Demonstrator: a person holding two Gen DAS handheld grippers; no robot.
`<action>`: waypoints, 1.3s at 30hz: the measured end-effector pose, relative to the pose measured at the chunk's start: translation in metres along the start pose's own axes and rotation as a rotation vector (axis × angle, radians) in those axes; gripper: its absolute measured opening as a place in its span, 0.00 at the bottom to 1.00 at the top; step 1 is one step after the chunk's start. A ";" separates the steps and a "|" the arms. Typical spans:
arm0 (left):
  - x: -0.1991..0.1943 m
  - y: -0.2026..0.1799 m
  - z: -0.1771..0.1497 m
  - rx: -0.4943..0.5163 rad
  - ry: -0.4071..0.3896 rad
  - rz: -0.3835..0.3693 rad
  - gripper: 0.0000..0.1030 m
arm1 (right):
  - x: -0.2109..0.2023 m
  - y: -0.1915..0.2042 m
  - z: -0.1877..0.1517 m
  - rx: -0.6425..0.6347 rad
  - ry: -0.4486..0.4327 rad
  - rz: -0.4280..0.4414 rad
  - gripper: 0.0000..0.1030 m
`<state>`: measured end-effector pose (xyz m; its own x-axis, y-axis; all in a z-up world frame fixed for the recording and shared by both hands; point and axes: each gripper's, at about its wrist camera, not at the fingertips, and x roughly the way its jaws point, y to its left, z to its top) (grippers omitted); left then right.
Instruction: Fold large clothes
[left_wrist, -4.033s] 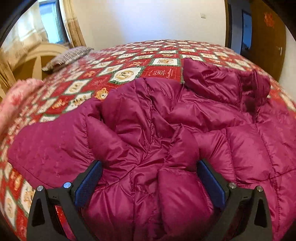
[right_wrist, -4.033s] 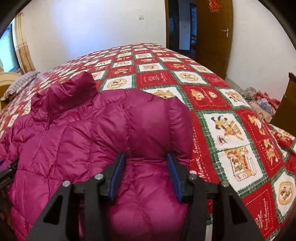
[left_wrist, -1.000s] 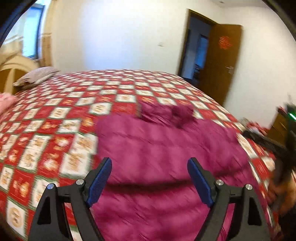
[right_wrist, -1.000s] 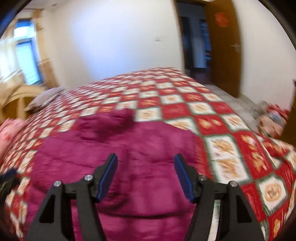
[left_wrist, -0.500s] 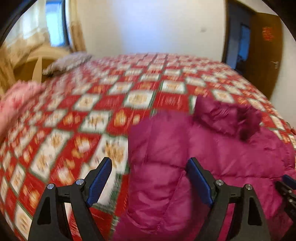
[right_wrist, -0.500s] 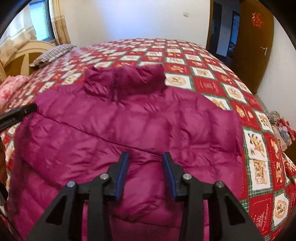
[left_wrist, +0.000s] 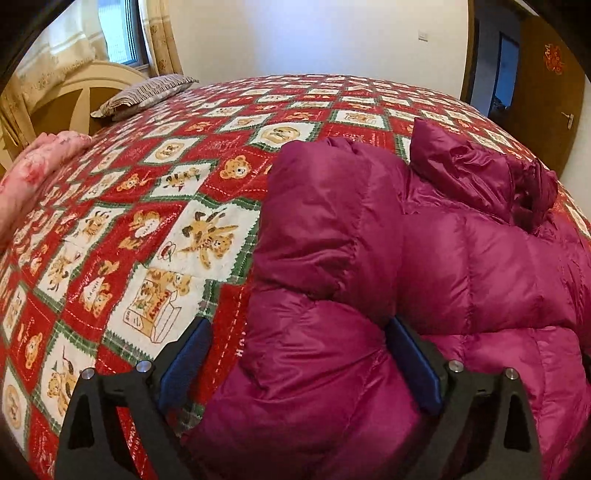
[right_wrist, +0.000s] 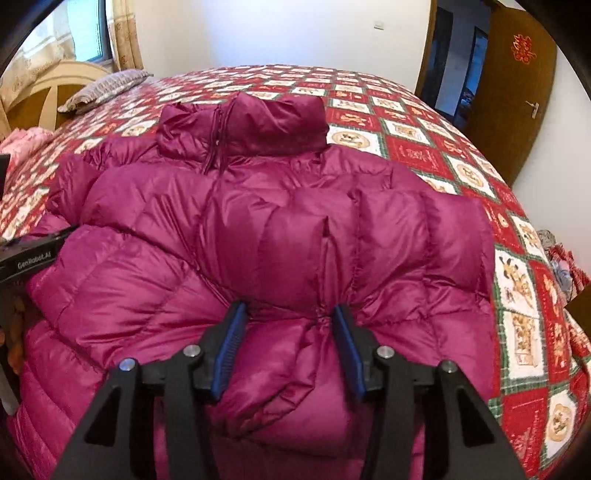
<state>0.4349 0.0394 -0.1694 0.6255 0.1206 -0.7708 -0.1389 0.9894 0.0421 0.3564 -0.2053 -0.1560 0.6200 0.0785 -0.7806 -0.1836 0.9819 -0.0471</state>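
Observation:
A puffy magenta down jacket (left_wrist: 369, 258) lies on the bed, its stand-up collar (right_wrist: 258, 125) at the far end and its zipper facing up. My left gripper (left_wrist: 295, 354) straddles the jacket's left edge, jaws opening wide. Its right pad touches the fabric and its left pad hangs over the bare quilt. My right gripper (right_wrist: 288, 343) sits low on the jacket (right_wrist: 258, 221) near its right side. A bunched fold fills the gap between its blue pads, and the jaws are opening slightly. The left gripper's black body (right_wrist: 26, 258) shows at the left border of the right wrist view.
A red, white and green teddy-bear quilt (left_wrist: 147, 221) covers the bed. A striped pillow (left_wrist: 147, 94) and cream headboard (left_wrist: 74, 96) stand far left, with pink bedding (left_wrist: 33, 173) beside them. A brown door (right_wrist: 517, 92) is at the right, with a heap of things (right_wrist: 565, 266) on the floor below.
Both grippers have come down close onto the jacket. The left one swung to the jacket's left edge and widened. The right one narrowed its jaws around a fold of fabric.

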 end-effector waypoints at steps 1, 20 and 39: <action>0.000 0.001 0.000 -0.004 0.000 -0.009 0.94 | -0.001 0.000 0.000 -0.005 0.007 -0.003 0.49; -0.023 0.024 -0.005 -0.124 -0.122 -0.114 0.94 | 0.043 -0.045 0.169 0.453 0.048 0.053 0.69; -0.010 0.030 -0.005 -0.153 -0.074 -0.156 0.94 | 0.051 -0.072 0.114 0.441 0.184 0.031 0.14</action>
<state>0.4208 0.0675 -0.1634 0.7026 -0.0216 -0.7112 -0.1477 0.9734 -0.1754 0.4882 -0.2520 -0.1214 0.4671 0.1162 -0.8765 0.1661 0.9622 0.2161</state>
